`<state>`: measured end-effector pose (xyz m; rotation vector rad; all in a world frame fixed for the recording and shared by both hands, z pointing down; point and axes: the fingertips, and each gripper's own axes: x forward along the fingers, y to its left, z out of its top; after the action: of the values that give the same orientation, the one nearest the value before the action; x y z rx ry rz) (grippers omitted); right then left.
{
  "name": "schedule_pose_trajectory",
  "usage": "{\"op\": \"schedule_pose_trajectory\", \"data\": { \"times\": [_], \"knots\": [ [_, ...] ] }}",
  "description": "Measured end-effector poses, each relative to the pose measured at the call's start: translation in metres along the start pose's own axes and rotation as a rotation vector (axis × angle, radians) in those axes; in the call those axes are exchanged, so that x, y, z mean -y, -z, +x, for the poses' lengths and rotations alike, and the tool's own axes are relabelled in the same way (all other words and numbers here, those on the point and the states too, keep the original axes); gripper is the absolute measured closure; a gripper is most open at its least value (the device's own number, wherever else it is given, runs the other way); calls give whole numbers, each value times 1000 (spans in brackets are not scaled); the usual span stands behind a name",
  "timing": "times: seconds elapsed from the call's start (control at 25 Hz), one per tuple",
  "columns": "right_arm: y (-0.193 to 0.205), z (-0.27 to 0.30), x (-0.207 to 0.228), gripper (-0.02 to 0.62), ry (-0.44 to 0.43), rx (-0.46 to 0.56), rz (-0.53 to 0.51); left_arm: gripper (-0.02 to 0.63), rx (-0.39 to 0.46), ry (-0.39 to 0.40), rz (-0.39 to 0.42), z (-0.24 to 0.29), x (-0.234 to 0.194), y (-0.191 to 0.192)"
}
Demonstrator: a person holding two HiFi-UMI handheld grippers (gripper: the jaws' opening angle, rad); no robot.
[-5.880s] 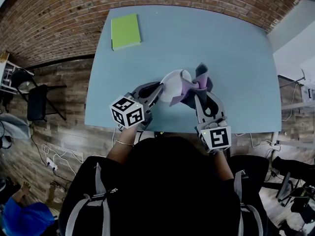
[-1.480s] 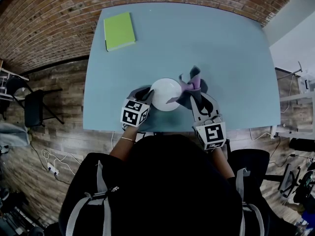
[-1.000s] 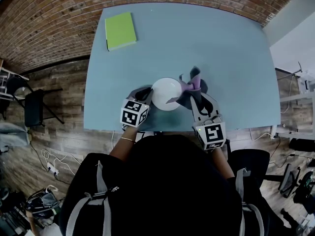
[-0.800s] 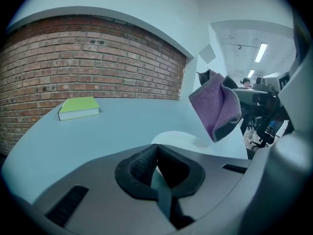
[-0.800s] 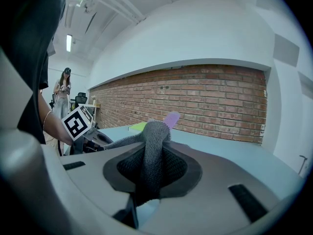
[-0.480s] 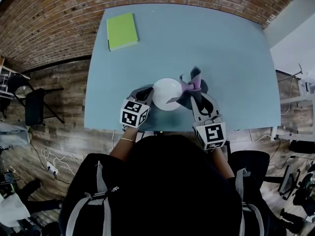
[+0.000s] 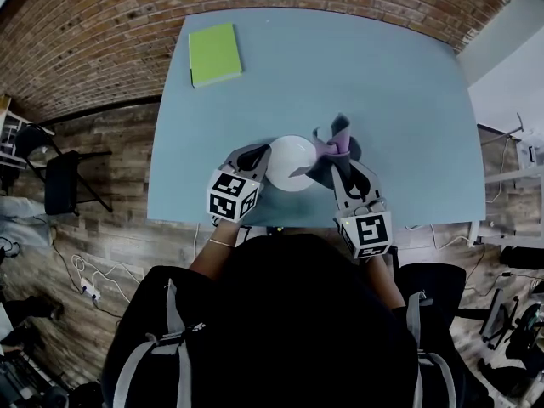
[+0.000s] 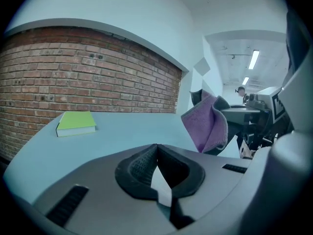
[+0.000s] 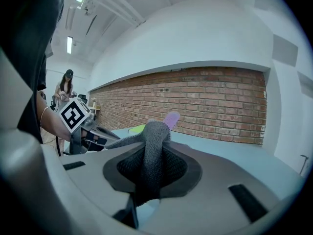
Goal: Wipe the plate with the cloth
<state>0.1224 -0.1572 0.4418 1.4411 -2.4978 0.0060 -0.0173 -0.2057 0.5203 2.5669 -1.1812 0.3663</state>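
A white plate (image 7: 291,161) is near the front edge of the blue table (image 7: 391,83). My left gripper (image 7: 264,162) is shut on the plate's left rim. In the left gripper view the thin white edge (image 8: 159,182) shows pinched between the dark pads (image 8: 142,168). To the right of the plate, my right gripper (image 7: 334,165) is shut on a purple and grey cloth (image 7: 333,147). The cloth (image 9: 152,151) stands up between the jaws and lies against the plate's right side. The same cloth (image 8: 208,124) hangs just beyond the left gripper.
A green book (image 7: 215,53) lies at the table's far left corner and also appears as a green book (image 8: 76,123) in the left gripper view. A brick wall runs behind the table. A dark chair (image 7: 64,177) stands on the wood floor to the left.
My left gripper has closed on the plate's rim and risen a little, lifting that side of the plate. The right gripper and the cloth have stayed put.
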Motion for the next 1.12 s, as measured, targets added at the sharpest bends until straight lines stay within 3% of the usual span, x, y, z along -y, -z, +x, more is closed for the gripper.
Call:
{"op": "schedule_pose_trajectory", "data": {
  "times": [1.12],
  "knots": [
    [-45,0,16,529,24,124,-7,598,306,86,246,-32,55,-133]
  ]
}}
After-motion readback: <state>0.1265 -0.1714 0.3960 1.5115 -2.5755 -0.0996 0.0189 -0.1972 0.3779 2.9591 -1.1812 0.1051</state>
